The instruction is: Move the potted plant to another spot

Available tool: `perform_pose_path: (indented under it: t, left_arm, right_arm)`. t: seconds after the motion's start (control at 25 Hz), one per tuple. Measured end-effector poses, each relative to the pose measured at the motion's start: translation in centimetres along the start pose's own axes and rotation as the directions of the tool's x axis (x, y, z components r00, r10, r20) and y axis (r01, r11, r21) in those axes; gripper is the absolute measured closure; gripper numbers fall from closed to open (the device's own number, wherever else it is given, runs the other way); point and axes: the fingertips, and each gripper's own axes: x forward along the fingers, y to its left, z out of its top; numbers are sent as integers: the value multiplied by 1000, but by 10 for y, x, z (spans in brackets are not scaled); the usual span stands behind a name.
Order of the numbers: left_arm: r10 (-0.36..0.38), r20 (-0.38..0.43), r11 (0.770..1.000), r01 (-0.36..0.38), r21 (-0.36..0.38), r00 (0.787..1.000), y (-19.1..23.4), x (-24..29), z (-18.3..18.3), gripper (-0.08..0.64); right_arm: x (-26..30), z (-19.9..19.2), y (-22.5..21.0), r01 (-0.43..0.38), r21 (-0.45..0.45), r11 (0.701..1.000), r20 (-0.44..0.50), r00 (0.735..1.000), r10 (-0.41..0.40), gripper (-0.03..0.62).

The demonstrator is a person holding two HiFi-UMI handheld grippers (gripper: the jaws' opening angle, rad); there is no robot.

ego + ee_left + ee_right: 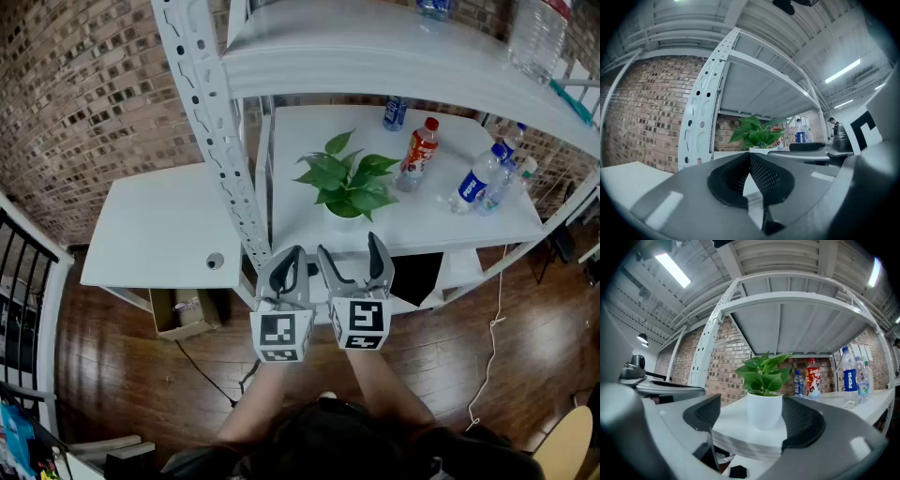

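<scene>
Stock of the corner, left to right.

- Red-brown brick wall behind everything.
- Low white rectangular worktop with a round hole near its front corner. An open brown cardboard box sits on the wooden floor beneath.
- White perforated steel upright of the shelving rack.
- Left gripper, grey with a marker cube, held level before the rack. Its jaws are pressed together with nothing between them.
- Right gripper, just beside the left one. Its jaws are spread and empty, short of the pot.
- Green leafy potted plant in a white round pot, upright near the front edge of the white middle shelf, left of the bottles.
- Small blue-labelled bottle at the back.
- Red-labelled bottle with a red cap.
- Clear blue-labelled water bottles at the right end.
</scene>
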Motion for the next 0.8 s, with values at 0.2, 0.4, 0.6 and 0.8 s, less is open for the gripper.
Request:
perform_pose_path:
  t: [0.2, 0.4, 0.6, 0.8]
  left_arm:
    - [-15, -21, 1000, 15, -17, 1000, 4, 0, -4, 551]
    - [-23, -25, 1000, 23, -4, 999, 12, -3, -7, 551]
    - [-48, -29, 999, 48, 16, 998, 16, -6, -7, 551]
    - [-60, -37, 998, 61, 15, 998, 22, -6, -9, 551]
  right_arm:
    - [32, -8, -12, 8, 22, 1000, -50, 999, -7, 45]
    - [71, -19, -24, 31, 48, 998, -133, 991, -24, 9]
    - [98, -25, -28, 32, 46, 998, -183, 983, -23, 9]
    - [112, -28, -27, 33, 34, 999, -212, 977, -25, 9]
